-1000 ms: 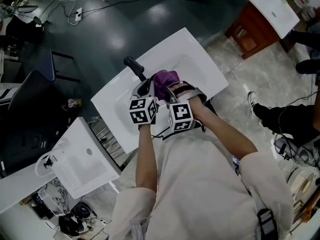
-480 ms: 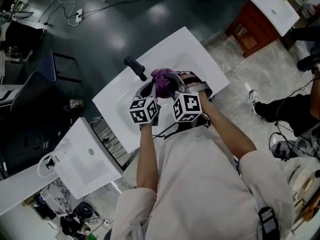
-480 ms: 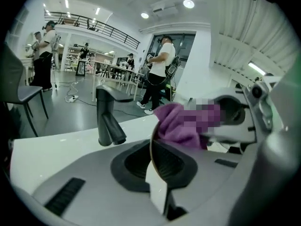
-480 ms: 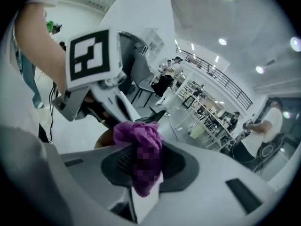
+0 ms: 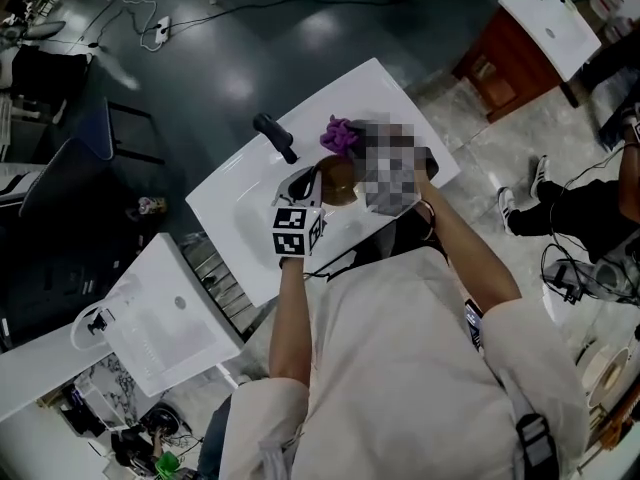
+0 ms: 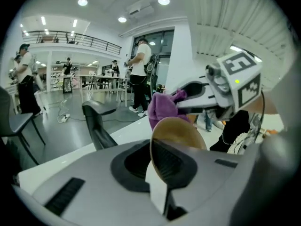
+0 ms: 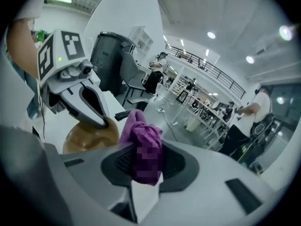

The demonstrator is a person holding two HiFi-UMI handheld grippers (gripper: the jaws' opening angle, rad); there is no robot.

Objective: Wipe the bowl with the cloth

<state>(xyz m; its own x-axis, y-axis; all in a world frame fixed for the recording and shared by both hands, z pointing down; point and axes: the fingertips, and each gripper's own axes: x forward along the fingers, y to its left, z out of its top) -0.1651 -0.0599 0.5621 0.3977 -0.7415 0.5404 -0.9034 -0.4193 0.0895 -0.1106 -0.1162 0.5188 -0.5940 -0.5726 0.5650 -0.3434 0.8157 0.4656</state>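
We see a small tan-brown bowl [image 6: 181, 128], smooth and shallow, held tilted. Its near rim is pinched between the fingers of the left gripper [image 6: 157, 173], whose jaws have just been closing on it, and the rest of it stands out past their tips. The purple cloth [image 7: 138, 128] is bunched into a soft wad, clamped between the fingers of the right gripper [image 7: 143, 178] and sticking up beyond them. It sits close by the bowl's far rim; whether they touch we cannot tell.
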